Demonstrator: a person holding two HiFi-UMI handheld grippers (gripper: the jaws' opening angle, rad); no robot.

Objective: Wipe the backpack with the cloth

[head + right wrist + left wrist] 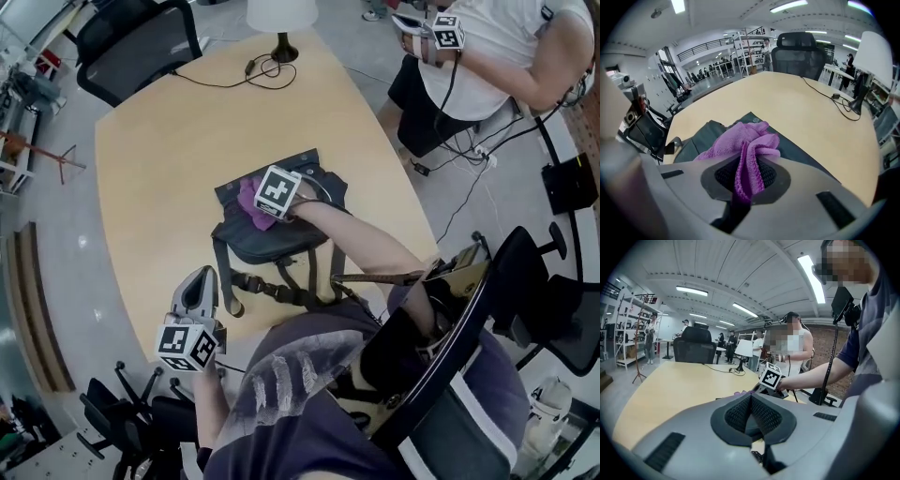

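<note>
A dark grey backpack lies flat in the middle of the wooden table, straps trailing toward me. My right gripper is shut on a purple cloth and rests on the backpack's top left part. In the right gripper view the purple cloth is pinched between the jaws and bunches forward over the backpack. My left gripper is off the backpack near the table's front edge, held up, its jaws closed together with nothing between them; in its own view the left gripper points across the table.
A lamp with its cable stands at the table's far end. A black office chair sits at the far left. Another person with a gripper stands at the far right. A chair is beside me.
</note>
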